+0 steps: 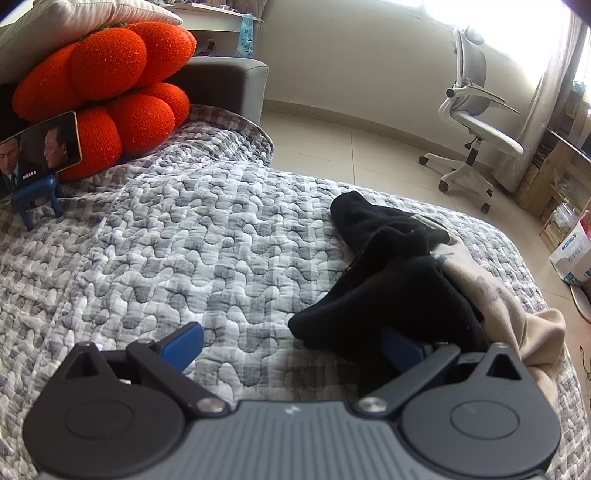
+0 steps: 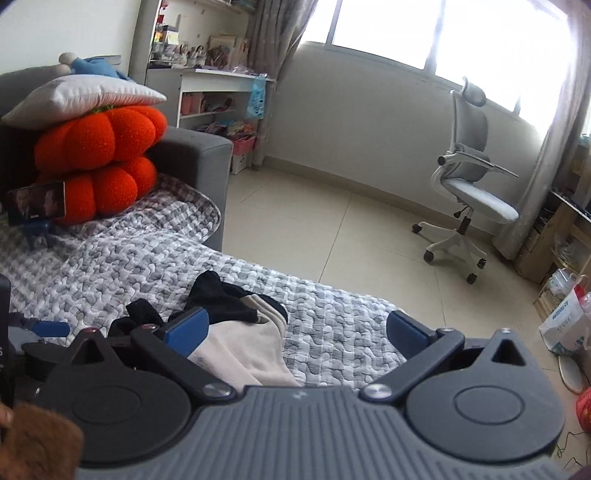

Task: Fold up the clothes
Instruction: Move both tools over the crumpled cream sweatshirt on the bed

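Clothes: black garment (image 1: 388, 280) and beige garment (image 1: 517, 321) heaped on quilted grey bedspread (image 1: 177, 236), just ahead of left claw (image 1: 291, 343) toward its right finger. Black piece draped over left claw's right blue pad (image 1: 400, 347), partly hiding it. Left pad (image 1: 183, 345) clear, over bare quilt. Left claw spread wide, gripping nothing.

Right wrist view: same heap, black (image 2: 221, 295) on top of beige (image 2: 243, 350), ahead-left of right claw (image 2: 295, 332), behind its left pad (image 2: 186, 328). Right pad (image 2: 406, 328) over bare quilt. Right claw wide open too, empty. Left claw's blue tip (image 2: 50, 328) visible far left of right claw.

Beyond left claw, far ahead-left: orange pumpkin cushions (image 1: 110, 85), white pillow (image 1: 74, 22) on top, phone (image 1: 38, 147) on blue stand (image 1: 35, 197) in front. Ahead-right past bed edge: tiled floor (image 1: 351, 147), grey office chair (image 1: 476, 122).
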Demonstrator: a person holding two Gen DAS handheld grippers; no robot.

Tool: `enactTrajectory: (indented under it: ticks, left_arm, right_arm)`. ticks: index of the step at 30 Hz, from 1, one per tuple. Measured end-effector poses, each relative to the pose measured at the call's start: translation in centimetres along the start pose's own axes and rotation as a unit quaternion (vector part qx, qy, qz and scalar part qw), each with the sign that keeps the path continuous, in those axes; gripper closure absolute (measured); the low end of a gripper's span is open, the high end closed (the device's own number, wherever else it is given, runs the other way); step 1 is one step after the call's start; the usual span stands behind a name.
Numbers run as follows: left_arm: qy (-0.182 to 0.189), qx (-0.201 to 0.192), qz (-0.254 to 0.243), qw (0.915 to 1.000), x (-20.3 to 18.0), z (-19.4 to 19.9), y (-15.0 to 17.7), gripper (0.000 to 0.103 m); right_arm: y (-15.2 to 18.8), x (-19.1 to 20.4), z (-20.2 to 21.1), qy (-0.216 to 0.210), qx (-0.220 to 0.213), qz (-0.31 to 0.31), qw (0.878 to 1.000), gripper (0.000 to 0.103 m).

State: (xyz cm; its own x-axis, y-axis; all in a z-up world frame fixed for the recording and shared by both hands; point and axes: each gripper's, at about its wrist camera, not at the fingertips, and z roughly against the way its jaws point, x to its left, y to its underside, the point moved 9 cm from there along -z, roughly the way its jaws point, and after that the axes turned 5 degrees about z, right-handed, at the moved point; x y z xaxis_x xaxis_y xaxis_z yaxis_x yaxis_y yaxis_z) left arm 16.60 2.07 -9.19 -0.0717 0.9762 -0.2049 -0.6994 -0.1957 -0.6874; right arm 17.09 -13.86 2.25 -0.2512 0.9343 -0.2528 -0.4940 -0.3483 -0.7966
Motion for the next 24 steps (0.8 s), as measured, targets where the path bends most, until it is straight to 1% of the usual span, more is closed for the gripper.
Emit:
enactTrajectory:
  ticks: [4, 7, 11, 13, 15, 19, 20, 22, 23, 24]
  left_arm:
    - [-0.006, -0.001, -0.014, 0.9999, -0.4, -0.3, 0.2, 0.001]
    - [-0.012, -0.008, -0.016, 0.9998, -0.5, 0.2, 0.2, 0.001]
    - [-0.015, -0.023, -0.028, 0.9992, -0.8, 1.6, 0.0, 0.001]
    - [-0.025, -0.023, -0.038, 0.9987, -1.0, 2.2, -0.4, 0.001]
    - [-0.03, -0.017, -0.046, 0.9983, -1.6, 3.2, -1.1, 0.001]
    - [-0.019, -0.02, -0.067, 0.9974, -4.0, 5.5, -3.2, 0.001]
    - [-0.012, -0.018, -0.064, 0.9977, -4.4, 5.6, -3.5, 0.001]
    - [0.008, -0.006, -0.044, 0.999, -4.6, 4.7, -3.5, 0.001]
    - [0.011, -0.001, -0.039, 0.9992, -4.4, 4.0, -3.2, 0.001]
    - [0.004, 0.0, -0.042, 0.9991, -4.1, 3.1, -2.6, 0.001]
  right_arm:
    - [2.7, 0.3, -2.8, -0.033, 0.007, -0.01, 0.999, 0.0]
    - [4.5, -0.7, -4.3, -0.034, 0.028, -0.03, 0.999, 0.0]
    - [5.5, -2.9, -3.8, -0.037, 0.015, -0.051, 0.998, 0.0]
    - [6.1, -4.3, -3.6, -0.029, 0.018, -0.073, 0.997, 0.0]
    - [6.7, -4.7, -3.8, -0.037, 0.024, -0.09, 0.995, 0.0]
    - [7.3, -4.6, -3.8, -0.05, 0.023, -0.089, 0.995, 0.0]
    - [7.3, -4.5, -3.9, -0.054, 0.023, -0.09, 0.994, 0.0]
    - [7.4, -4.3, -3.9, -0.058, 0.024, -0.084, 0.994, 0.0]
    - [7.4, -4.3, -3.9, -0.058, 0.024, -0.08, 0.995, 0.0]
    - [7.3, -4.1, -4.0, -0.056, 0.024, -0.077, 0.995, 0.0]
